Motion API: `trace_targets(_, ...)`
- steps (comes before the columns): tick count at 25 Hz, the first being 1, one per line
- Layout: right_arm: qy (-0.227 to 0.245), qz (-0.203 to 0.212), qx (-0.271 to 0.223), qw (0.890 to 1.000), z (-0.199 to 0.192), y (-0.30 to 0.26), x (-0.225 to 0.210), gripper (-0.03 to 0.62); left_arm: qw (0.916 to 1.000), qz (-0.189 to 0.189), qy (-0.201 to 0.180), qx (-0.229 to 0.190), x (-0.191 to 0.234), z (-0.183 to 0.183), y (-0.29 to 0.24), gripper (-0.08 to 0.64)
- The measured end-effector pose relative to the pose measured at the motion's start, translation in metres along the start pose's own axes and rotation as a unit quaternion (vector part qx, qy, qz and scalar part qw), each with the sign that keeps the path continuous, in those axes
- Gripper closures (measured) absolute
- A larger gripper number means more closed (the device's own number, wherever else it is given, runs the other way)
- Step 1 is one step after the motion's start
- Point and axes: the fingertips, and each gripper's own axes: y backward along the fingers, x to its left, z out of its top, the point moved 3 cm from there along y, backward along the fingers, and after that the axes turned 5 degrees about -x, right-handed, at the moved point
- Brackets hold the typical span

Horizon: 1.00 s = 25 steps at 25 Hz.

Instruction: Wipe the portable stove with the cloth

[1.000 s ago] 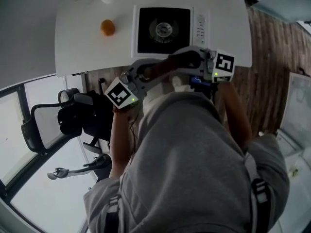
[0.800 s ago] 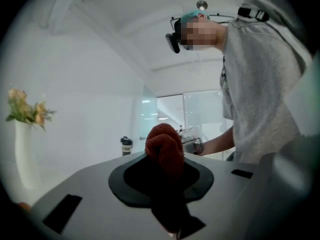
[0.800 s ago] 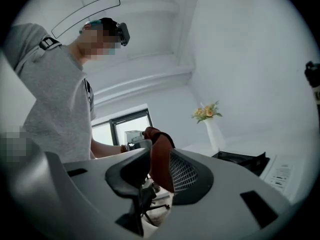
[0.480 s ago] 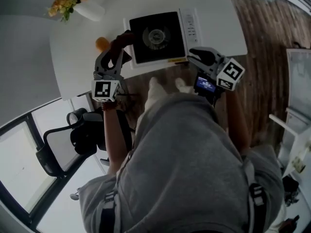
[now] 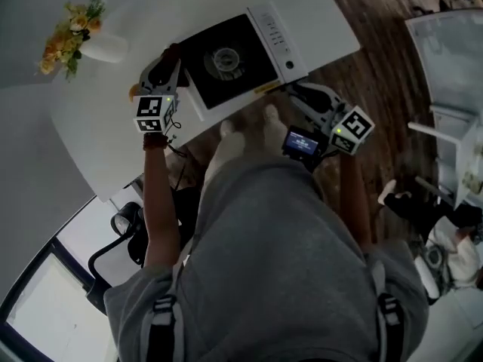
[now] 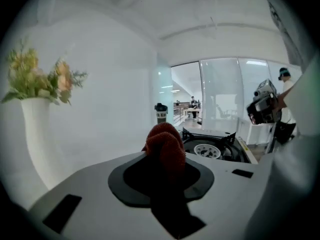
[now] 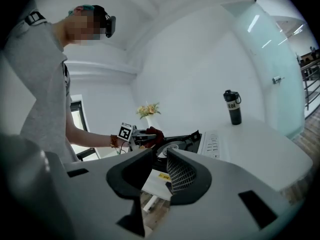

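Table [image 5: 83, 119]: white, rounded top, with wood floor beyond its near edge.
Portable stove [image 5: 234, 51]: black top with a round burner in the middle and a white control strip [image 5: 275, 36] along its right side; it sits square on the table, near the edge closest to the person.
Cloth [image 6: 164, 144]: dark red and bunched into a lump, held at the stove's left rim, the side facing the vase. Whether it presses on the stove surface cannot be made out.
Left gripper [image 5: 170, 60]: reaches over the table from the stove's left, marker cube trailing toward the person. Its fingers are clamped on the cloth, which bulges up between them.
Right gripper [image 7: 160, 171]: held off the table's near edge, by the stove's front right corner, aimed across the stove toward the other gripper. Its jaws have just been closing and now stand narrowly apart. Nothing is caught between them — only the stove's front edge shows through the gap.
Vase [image 5: 102, 49]: white, with yellow and orange flowers, on the table's far left, well apart from the stove.
Bottle [image 7: 232, 107]: dark, upright, on the table beyond the stove's control side.
Person: grey top [image 5: 279, 262], one bare forearm running to each gripper.
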Motion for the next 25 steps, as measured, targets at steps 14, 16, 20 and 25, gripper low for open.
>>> trace_targets(14, -0.025, -0.056, -0.009, 0.998, -0.046, -0.026, 0.054, 0.499, 0.9794, -0.176, -0.055, 0.081, -0.052, -0.01, -0.017, 0.457)
trace_targets(16, -0.02, -0.051, -0.004, 0.998, -0.047, -0.031, 0.058, 0.499, 0.9747, -0.193, -0.06, 0.097, -0.058, -0.013, -0.013, 0.459)
trace_targets(20, -0.014, -0.049, -0.007, 0.999, -0.046, -0.039, 0.059, 0.502, 0.9648, -0.221, -0.091, 0.11, -0.071, -0.016, -0.008, 0.461)
trace_targets(25, -0.005, -0.027, 0.011, 1.0, -0.047, -0.055, 0.07, 0.502, 0.9477, -0.255, -0.137, 0.135, -0.088, -0.024, 0.003, 0.462)
